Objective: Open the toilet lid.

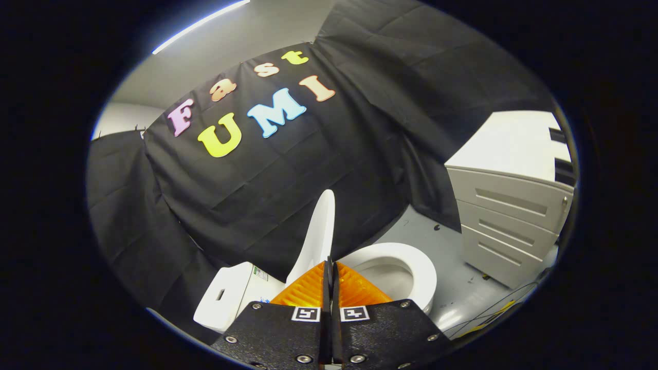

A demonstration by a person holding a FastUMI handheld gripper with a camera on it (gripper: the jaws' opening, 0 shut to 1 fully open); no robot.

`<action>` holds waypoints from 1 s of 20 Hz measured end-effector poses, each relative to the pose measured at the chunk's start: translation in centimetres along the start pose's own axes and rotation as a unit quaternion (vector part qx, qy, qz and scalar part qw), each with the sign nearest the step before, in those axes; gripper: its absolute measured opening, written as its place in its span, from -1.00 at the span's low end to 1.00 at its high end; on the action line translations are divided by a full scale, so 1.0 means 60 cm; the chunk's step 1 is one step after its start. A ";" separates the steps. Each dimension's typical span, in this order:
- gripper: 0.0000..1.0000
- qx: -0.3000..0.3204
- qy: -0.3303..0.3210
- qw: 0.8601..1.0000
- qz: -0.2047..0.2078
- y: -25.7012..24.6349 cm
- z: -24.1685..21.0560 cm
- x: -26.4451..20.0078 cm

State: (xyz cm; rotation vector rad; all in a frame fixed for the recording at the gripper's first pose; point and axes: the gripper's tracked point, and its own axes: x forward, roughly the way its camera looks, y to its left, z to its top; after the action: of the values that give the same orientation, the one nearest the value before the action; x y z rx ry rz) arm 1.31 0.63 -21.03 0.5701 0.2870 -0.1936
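A white toilet stands just beyond my fingers. Its lid point(318, 234) is raised and stands nearly upright, seen edge-on, directly above the fingertips. The seat ring point(416, 259) lies flat around the open bowl point(388, 277), to the right of the lid. The tank point(229, 295) sits to the left of the lid. My gripper point(329, 267) is shut, its two fingers pressed together with nothing between them, the tips close under the lid's lower edge.
A white drawer cabinet point(514, 216) stands to the right of the toilet on the grey floor point(452, 288). Cables point(488, 313) run over the floor near it. Black cloth hangs behind the toilet.
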 end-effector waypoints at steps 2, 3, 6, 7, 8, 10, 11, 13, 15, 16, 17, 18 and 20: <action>-1.00 -0.039 -0.003 0.999 0.001 0.033 0.010 -0.007; -1.00 -0.055 -0.004 0.998 0.002 0.047 0.013 -0.010; -1.00 -0.092 -0.010 0.996 0.008 0.089 0.022 -0.016; -1.00 -0.105 -0.011 0.994 0.009 0.102 0.024 -0.018; -1.00 -0.120 -0.012 0.993 0.010 0.113 0.026 -0.020; -1.00 -0.147 -0.018 0.989 0.015 0.139 0.030 -0.024; -1.00 -0.156 -0.020 0.987 0.020 0.153 0.032 -0.026; -1.00 -0.168 -0.024 0.985 0.026 0.178 0.034 -0.028; -1.00 -0.173 -0.024 0.984 0.030 0.195 0.032 -0.029; -1.00 -0.175 -0.024 0.984 0.032 0.205 0.032 -0.028; -1.00 -0.177 -0.026 0.983 0.036 0.217 0.033 -0.029; -1.00 -0.181 -0.027 0.982 0.039 0.226 0.032 -0.030; -1.00 -0.187 -0.028 0.981 0.043 0.242 0.031 -0.032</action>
State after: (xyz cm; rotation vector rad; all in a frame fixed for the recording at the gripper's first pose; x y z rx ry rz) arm 3.64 11.80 -11.62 0.2023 0.2352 -0.0681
